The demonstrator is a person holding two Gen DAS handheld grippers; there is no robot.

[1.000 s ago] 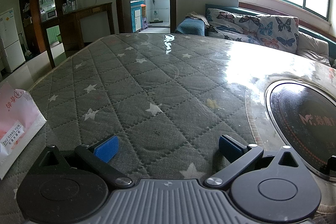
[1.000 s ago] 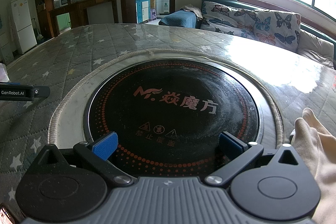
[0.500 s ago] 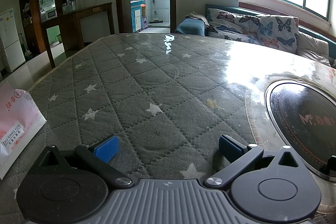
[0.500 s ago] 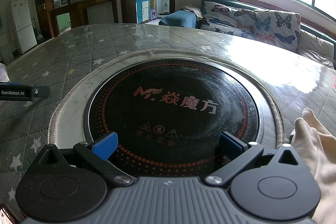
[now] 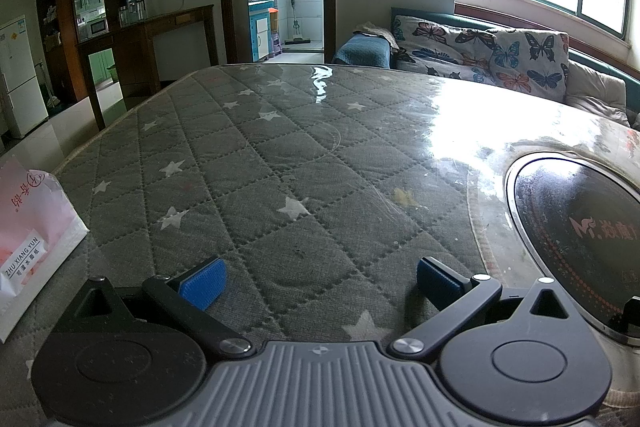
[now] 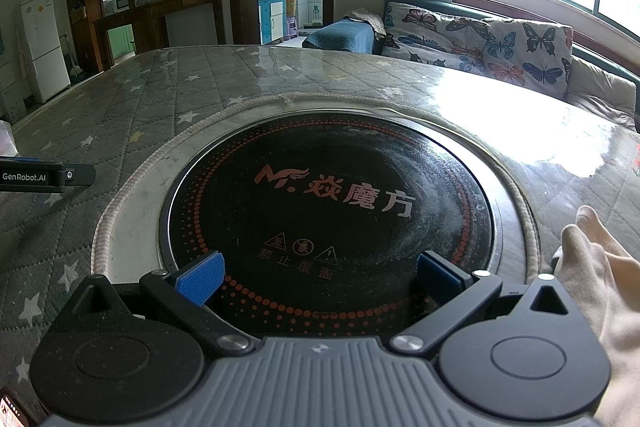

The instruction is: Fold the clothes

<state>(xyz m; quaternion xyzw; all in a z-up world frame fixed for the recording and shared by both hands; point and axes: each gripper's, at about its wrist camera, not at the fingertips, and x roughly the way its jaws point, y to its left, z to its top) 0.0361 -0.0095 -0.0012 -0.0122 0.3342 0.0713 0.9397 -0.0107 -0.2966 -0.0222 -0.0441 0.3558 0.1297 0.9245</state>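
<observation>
two grippers, both mine, with jaws spread wide and nothing between them. my left gripper (image 5: 318,277) sits low over the cover (image 5: 280,163), a grey quilted cloth with diamond stitching and pale stars under a glossy clear sheet that catches the window glare. my right gripper (image 6: 318,277) sits low over the hob (image 6: 328,215), a round black glass disc ringed with orange dots, set in a metal rim with a braided cord edge around it. the hob reads "m" with a wing logo, then 焱魔方, and below three warning icons 禁止覆盖.

the garment (image 6: 596,279), soft cream cloth, is bunched at the lower right of the right view, just beside the hob's rim and touching my right gripper's body there.

a pink and white bag (image 5: 32,239) stands at the lower left of the left view, printed "zhu xiang yun"; what is inside it i cannot tell. at the left edge of the right view my other gripper's finger shows a "genrobot.ai" label (image 6: 24,177).

a butterfly-print sofa (image 5: 492,55) lies at upper right.
</observation>
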